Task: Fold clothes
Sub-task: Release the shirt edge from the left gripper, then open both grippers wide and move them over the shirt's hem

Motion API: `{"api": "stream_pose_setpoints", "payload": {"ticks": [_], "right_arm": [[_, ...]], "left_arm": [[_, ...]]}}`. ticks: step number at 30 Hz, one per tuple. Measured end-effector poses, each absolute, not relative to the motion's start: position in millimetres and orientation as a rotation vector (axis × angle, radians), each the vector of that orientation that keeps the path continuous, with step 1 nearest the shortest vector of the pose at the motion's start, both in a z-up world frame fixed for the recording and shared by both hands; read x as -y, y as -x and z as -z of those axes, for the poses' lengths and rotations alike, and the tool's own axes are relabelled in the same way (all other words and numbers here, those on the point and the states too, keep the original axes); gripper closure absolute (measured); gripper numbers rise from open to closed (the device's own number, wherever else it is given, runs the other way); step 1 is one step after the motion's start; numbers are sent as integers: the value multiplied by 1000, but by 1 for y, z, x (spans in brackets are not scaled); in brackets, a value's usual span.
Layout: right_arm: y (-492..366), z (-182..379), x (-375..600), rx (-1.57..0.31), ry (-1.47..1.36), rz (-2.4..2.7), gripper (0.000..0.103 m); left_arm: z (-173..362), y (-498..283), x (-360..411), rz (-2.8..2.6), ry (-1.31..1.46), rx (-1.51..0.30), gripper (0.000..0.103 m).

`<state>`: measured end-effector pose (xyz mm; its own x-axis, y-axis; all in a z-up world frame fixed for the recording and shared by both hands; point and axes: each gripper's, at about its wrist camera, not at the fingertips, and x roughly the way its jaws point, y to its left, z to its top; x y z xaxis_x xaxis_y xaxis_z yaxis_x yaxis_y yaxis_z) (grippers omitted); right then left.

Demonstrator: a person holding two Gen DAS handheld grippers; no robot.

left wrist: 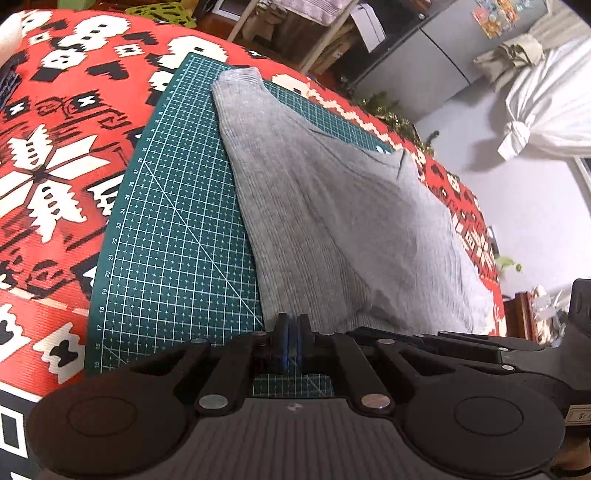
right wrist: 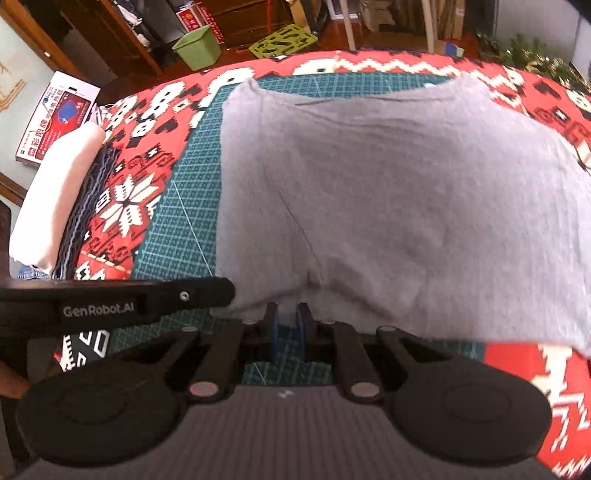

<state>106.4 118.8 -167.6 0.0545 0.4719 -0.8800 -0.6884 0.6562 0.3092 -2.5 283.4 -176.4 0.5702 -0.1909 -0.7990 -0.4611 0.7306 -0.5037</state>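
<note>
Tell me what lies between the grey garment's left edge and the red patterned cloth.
A strip of the green cutting mat lies between the grey garment and the red patterned cloth, with nothing on it. The left wrist view shows it best; the right wrist view agrees.

A: How does the left claw (left wrist: 292,345) stand?
B: Its blue-padded fingers (left wrist: 282,343) are pressed nearly together, low over the tabletop's near edge.
A: And the right claw (right wrist: 289,326)?
B: A narrow gap shows between its fingers (right wrist: 274,328); the left claw's arm crosses just beside it.

A lived-in home: fridge (left wrist: 436,48) with magnets, wooden cabinets (right wrist: 122,33), patterned tablecloth (left wrist: 55,155).
</note>
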Motion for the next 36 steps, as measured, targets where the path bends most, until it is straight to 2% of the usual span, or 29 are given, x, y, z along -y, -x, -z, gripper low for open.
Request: {"api": "stream_pose_setpoints", "payload": {"ticks": [9,14,15,16,18,20,22,26,28,30,36], "right_arm": [[-108,158,-82,-1229,156,-819,91],[-119,144,-71,-1172,156,-792,89],[-123,140,-70,-1155,160,-785,84],[-127,135,-69,-1138,163,-778,71],[-134,128,-66,-1103,172,-764,65],[-143,124,-65,-1079,201,-738,56],[-154,126,-64,-1071,219,-698,34],[-172,135,-63,-1056,236,-650,22],[-179,140,-66,-1044,260,-625,12],[-186,147,-69,-1036,286,-603,8],[-206,168,-71,-1116,305,-556,3]], "left_arm": [[159,-5,-267,-160,684,-977,100],[146,-24,-253,-170,607,-962,96],[143,-28,-252,-173,595,-955,92],[140,-32,-251,-175,585,-947,84],[135,-40,-250,-179,565,-928,70],[132,-50,-249,-182,532,-921,66],[131,-61,-248,-182,492,-929,62],[133,-84,-244,-193,404,-949,58],[139,-95,-241,-191,373,-964,50],[145,-105,-239,-197,352,-983,50],[160,-123,-235,-219,298,-1033,48]]}}
